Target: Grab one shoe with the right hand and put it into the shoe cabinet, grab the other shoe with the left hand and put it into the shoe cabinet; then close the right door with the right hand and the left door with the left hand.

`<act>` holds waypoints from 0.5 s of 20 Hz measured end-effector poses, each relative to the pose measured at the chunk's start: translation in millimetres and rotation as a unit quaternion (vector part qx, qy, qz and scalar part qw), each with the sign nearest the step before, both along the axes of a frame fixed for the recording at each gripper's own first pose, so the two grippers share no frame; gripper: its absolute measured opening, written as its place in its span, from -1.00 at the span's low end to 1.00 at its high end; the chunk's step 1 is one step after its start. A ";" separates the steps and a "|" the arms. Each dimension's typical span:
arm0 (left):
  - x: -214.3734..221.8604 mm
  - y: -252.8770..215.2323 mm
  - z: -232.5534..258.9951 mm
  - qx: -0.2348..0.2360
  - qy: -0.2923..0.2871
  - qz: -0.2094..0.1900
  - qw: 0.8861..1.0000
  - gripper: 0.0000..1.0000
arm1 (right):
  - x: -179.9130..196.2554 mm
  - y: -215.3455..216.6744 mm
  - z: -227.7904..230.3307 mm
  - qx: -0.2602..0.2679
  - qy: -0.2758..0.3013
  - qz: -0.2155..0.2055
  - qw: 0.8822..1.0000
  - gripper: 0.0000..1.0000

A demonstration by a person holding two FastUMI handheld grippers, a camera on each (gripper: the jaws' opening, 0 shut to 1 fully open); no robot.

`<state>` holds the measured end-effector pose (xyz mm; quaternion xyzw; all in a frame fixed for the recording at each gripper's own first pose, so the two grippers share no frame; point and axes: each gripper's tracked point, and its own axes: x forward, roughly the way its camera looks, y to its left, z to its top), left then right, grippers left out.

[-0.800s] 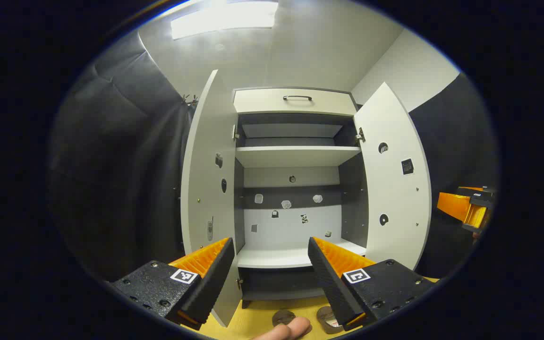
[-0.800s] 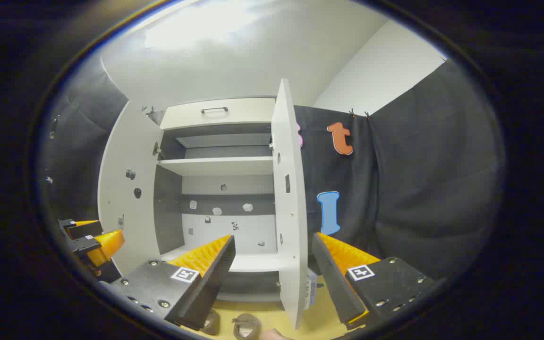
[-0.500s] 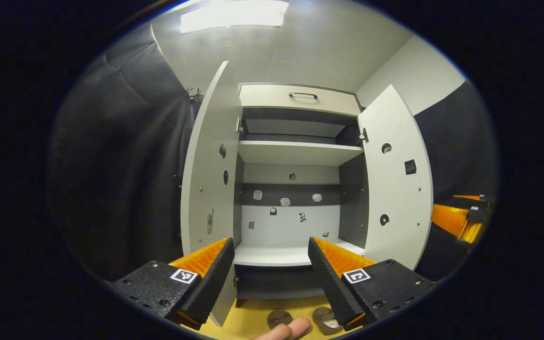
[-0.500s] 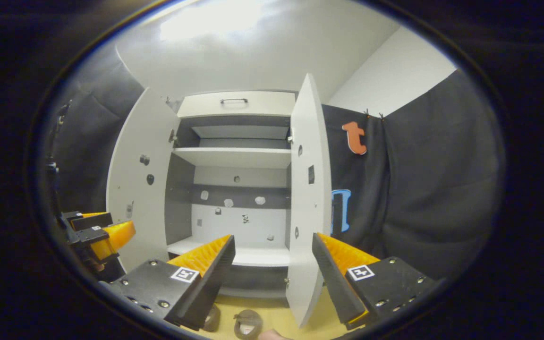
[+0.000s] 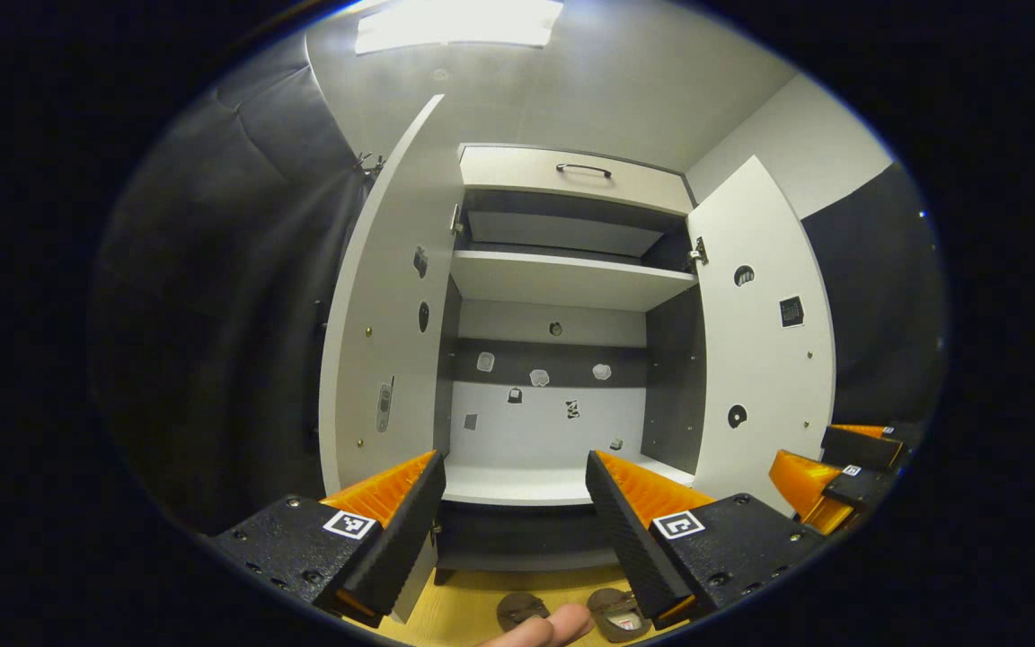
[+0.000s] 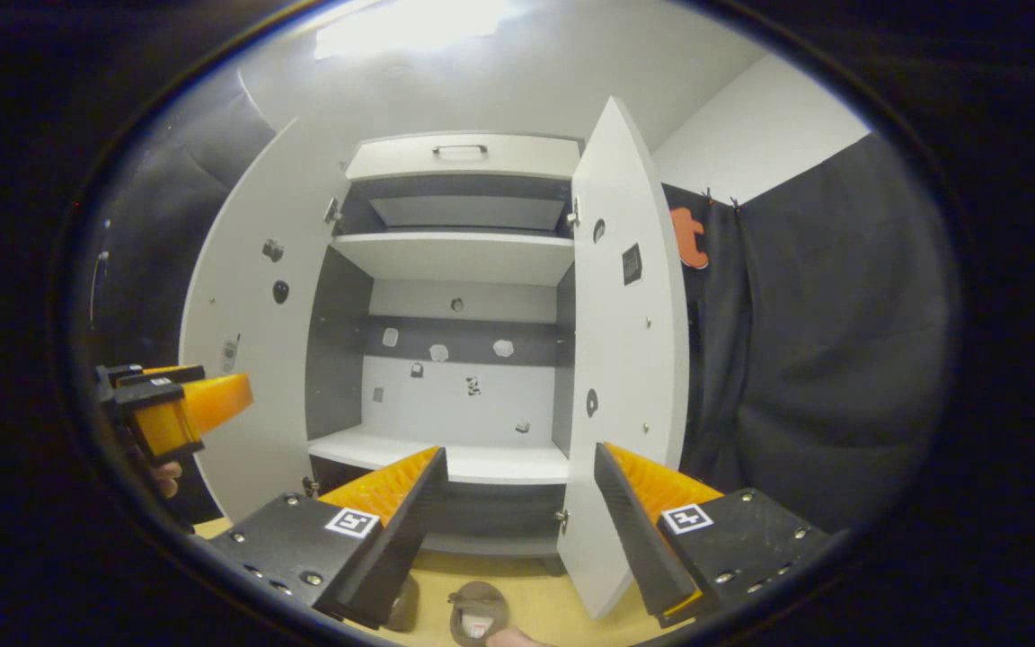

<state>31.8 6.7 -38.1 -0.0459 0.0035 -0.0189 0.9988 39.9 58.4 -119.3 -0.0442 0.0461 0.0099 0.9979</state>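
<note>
The shoe cabinet (image 5: 562, 279) looks like smooth matt white board with dark grey inner panels — the floor (image 6: 544, 602) pale wood-look laminate — and the gripper (image 5: 510, 503) fingers ribbed orange plastic.

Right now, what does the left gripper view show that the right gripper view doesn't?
Left gripper view: the right gripper, open, low at the picture's right edge beside the right door.
Right gripper view: the left gripper, open, at the picture's left edge, with part of a hand under it.
Both: the cabinet with the left door and right door swung open, and shoes on the floor in front.
</note>
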 end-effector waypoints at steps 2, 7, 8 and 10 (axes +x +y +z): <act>4.2 1.7 -7.5 -0.012 0.002 -0.004 1.000 0.93 | 10.0 -0.1 -31.5 -0.008 0.008 -0.011 1.000 0.94; 17.7 -1.9 -22.8 0.005 -0.006 -0.016 1.000 0.92 | 18.1 11.0 -121.1 -0.028 0.050 -0.001 0.998 0.97; 21.2 -5.0 -26.2 0.010 -0.008 -0.018 1.000 0.92 | 15.7 10.2 -145.1 -0.032 0.066 0.001 0.997 0.98; 29.2 -8.2 -35.0 0.003 -0.010 -0.018 1.000 0.86 | 7.5 13.0 -195.8 -0.035 0.111 0.013 0.993 0.96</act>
